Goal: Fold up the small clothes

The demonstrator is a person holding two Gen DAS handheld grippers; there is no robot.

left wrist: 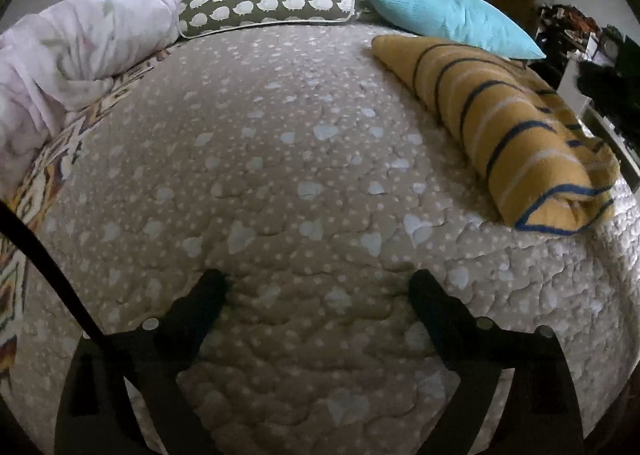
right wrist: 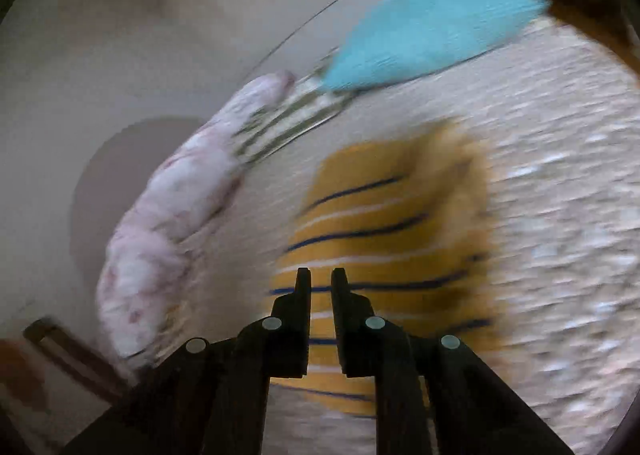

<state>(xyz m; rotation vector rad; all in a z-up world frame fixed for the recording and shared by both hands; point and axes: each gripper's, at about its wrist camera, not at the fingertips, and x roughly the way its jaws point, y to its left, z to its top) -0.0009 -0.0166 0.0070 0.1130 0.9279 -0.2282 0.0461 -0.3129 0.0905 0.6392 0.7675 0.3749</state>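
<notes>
I am reading the left wrist view as sharp. The left gripper (left wrist: 318, 287) is hanging with its fingers spread wide at the lower middle of the frame, holding nothing, over the quilted bed cover (left wrist: 280, 159). The yellow striped garment (left wrist: 508, 135) is lying folded into a long bundle at the right of the frame, well apart from that gripper. Only this view is showing me a sheep-print bolster (left wrist: 268, 9) at the upper middle and a patterned blanket edge (left wrist: 36, 191) at the left.

The right wrist view is blurring heavily. The right gripper (right wrist: 321, 279) is sitting at the lower middle with its fingers nearly pressed together, a narrow gap between them and nothing in it. The garment (right wrist: 384, 207) is filling the frame's centre directly beyond those fingertips; I cannot tell whether they are touching it.

Both views are showing the turquoise pillow (left wrist: 448, 19) (right wrist: 424, 31) beyond the garment and the pink floral duvet (left wrist: 68, 51) (right wrist: 176, 211) at the left.
</notes>
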